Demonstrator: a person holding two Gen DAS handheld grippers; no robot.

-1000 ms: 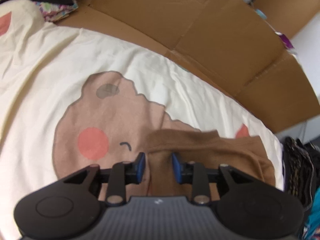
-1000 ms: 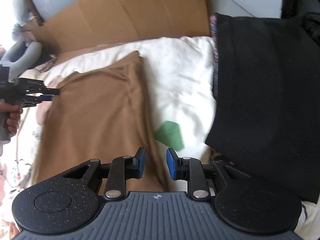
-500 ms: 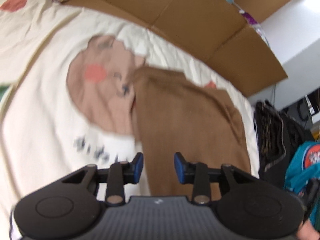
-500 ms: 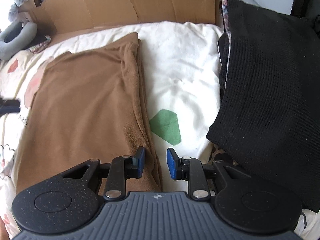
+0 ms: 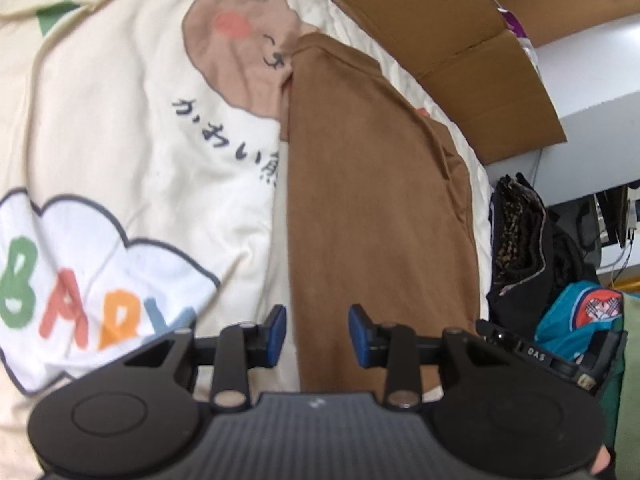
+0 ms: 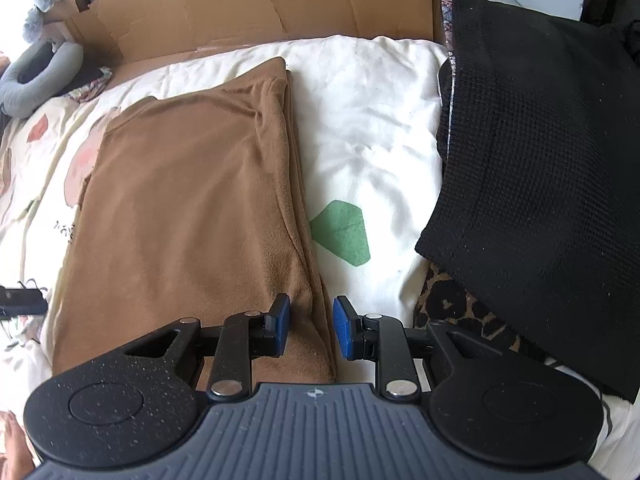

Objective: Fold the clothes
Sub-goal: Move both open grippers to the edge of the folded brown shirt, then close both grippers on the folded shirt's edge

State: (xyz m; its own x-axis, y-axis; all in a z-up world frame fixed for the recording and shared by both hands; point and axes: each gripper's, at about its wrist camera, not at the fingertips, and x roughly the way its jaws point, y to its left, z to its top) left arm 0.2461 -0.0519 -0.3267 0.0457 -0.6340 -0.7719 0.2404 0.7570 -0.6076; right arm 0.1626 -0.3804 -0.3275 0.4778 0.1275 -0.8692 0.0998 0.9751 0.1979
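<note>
Brown fleece fills the space ahead of both my tools: the folded brown garment (image 6: 180, 216) lies flat on a cream printed bedspread (image 6: 368, 120). My right tool (image 6: 307, 326) hovers with its blue pads apart at a moderate gap and nothing between them, right over the garment's near right corner, where the folded edge bunches into a thick ridge. My left tool (image 5: 316, 330) is likewise parted and empty, poised above the near end of the same garment (image 5: 372, 200), its left pad over the bedspread (image 5: 120, 140) and its right pad over the brown cloth.

From the right view, the garment's right edge runs away from me in a stacked fold, and a band of bare bedspread with a green patch (image 6: 340, 232) lies beside it, giving room on that side. To the left, the garment's other long edge meets the printed bear face (image 5: 240, 44) and lettering, with wide open bedspread beyond.

Further right, a black knit garment (image 6: 532, 160) sits on top of a leopard-print piece (image 6: 452, 300), near the open band. Flattened cardboard (image 6: 260, 4) lines the far edge of the bed, and a grey neck pillow (image 6: 36, 76) rests at the far left corner. In the left view, a teal bag (image 5: 580, 312) stands off the bed's side.
</note>
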